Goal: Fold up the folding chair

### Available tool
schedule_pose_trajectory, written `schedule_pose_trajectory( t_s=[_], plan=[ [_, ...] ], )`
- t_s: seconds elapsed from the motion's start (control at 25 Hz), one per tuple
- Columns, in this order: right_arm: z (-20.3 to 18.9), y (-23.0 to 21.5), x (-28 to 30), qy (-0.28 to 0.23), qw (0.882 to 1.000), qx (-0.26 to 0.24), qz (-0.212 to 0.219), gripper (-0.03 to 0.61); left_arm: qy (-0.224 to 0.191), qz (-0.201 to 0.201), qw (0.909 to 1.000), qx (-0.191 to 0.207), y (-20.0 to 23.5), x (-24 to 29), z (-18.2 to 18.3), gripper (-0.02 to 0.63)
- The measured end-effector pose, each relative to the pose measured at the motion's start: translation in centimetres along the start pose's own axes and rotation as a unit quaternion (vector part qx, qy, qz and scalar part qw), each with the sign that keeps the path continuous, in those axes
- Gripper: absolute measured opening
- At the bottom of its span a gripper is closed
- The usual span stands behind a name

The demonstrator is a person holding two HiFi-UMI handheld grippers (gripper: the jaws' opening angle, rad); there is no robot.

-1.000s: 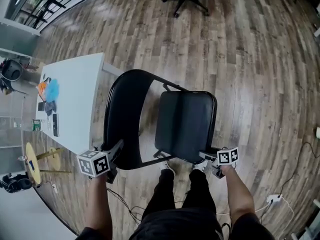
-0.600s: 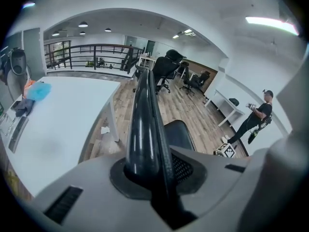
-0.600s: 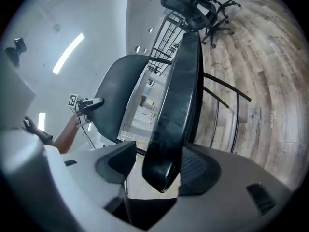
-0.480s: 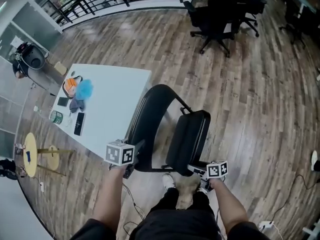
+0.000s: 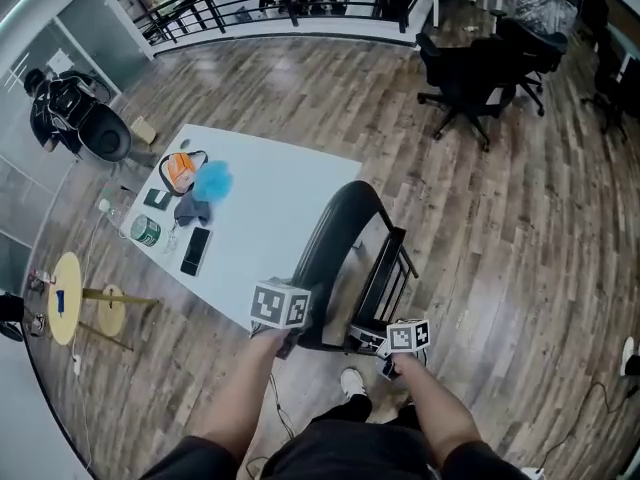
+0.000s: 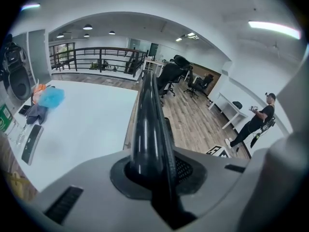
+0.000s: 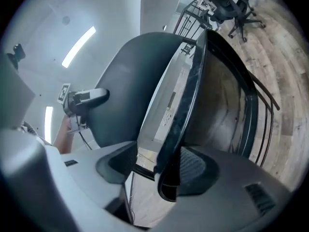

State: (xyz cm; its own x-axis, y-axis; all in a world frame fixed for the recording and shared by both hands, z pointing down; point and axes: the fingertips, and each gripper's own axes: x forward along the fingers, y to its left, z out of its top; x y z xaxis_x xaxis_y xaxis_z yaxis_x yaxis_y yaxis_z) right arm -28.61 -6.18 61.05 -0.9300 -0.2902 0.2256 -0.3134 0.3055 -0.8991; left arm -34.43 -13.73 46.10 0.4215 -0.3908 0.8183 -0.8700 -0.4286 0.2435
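Left gripper view: my left gripper [image 6: 150, 175], jaws just been closing, is clamped tight on the backrest tube [image 6: 147, 124]. On my right gripper [image 7: 154, 173] the jaws were also just closing; they stand part-open, with the seat edge [image 7: 186, 105] between them. Beyond both, the folding chair [image 5: 345, 253] looks nearly flat. Final squeeze left.

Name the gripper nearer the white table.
Left gripper: at the table's corner, clamping the chair back. Right gripper: beyond the seat, its edge between jaws. Both were just closing.

Both forearms reach forward. Left gripper [image 5: 292, 341] points down, jaws just closing, clamped on chair frame [image 6: 147, 129]. Right gripper [image 5: 372, 341] near level, jaws just closing, seat edge [image 7: 186, 105] between them, only one pad touching.
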Motion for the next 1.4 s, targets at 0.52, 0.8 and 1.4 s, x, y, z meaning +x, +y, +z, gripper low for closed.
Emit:
schedule_pose_trajectory(
  t_s=[0.52,0.8,1.4],
  plan=[
    [1.5,0.8,10.4,0.012,1.0,0.011,-0.026,0.235,0.0,0.004,1.0,-0.001,6.4,-0.9,0.2,0.061],
    [1.3,0.4,11.6,0.024,0.999,0.008,-0.047,0.224,-0.007,0.013,0.9999,0.008,7.9,-1.1,-0.1,0.066],
    [4.3,2.1,5.9,-0.03,0.972,-0.146,-0.182,0.275,-0.106,0.171,0.964,0.174,7.7,-8.7,0.8,0.263]
  ],
)
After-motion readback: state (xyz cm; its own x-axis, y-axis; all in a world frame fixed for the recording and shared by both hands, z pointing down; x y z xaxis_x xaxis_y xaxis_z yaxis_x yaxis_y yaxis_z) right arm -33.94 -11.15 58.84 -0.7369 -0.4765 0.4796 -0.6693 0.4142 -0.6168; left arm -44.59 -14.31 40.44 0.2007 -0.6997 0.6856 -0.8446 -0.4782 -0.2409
